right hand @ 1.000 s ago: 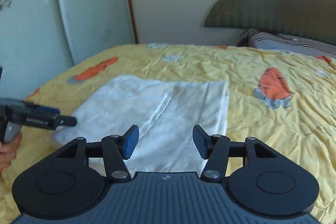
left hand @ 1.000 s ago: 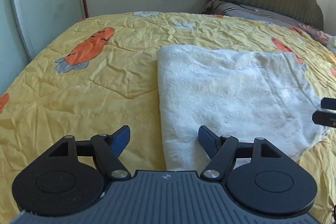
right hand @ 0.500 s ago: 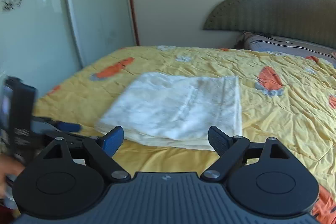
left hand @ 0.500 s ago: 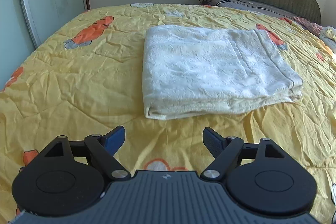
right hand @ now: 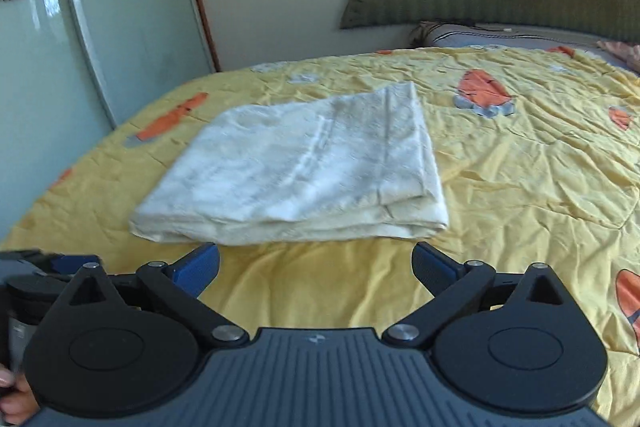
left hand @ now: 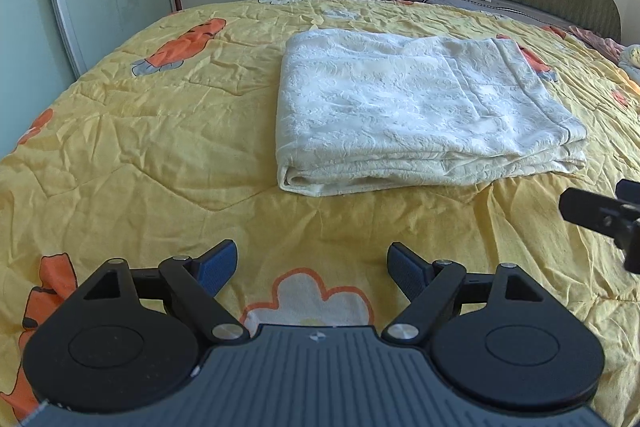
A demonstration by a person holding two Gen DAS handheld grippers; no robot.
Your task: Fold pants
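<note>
1. Pants (left hand: 420, 111): white textured fabric, lying as a compact multi-layer rectangle on the yellow quilt (left hand: 140, 131) of the bed, with stacked folded edges facing both cameras. The fold looks complete or nearly so (a judgement from its shape).

2. Left gripper (left hand: 312, 265): jaws spread wide, holding nothing, poised above bare quilt and well apart from the near edge of the pants.

3. Right gripper (right hand: 316, 265): jaws spread wide, empty, just short of the near folded edge. The right-wrist view is slightly blurred, so fine detail of the layers is unclear there.

4. Risk, snagging: any low pass over the stack with open jaws could catch the top layer and peel it back, since the layers lie loose on one another.

5. Risk, partial grasp: if another fold is intended, pinching only the upper layers at the near edge would drag them off the lower ones and skew the rectangle.

6. Risk, soft support: the quilt is wrinkled and yielding; pressing down beside the stack could tilt it or pull quilt fabric into the jaws along with the pants.

7. Risk, collision: the grippers sit near each other at the bed's front; converging on one corner could make them clash.
</note>
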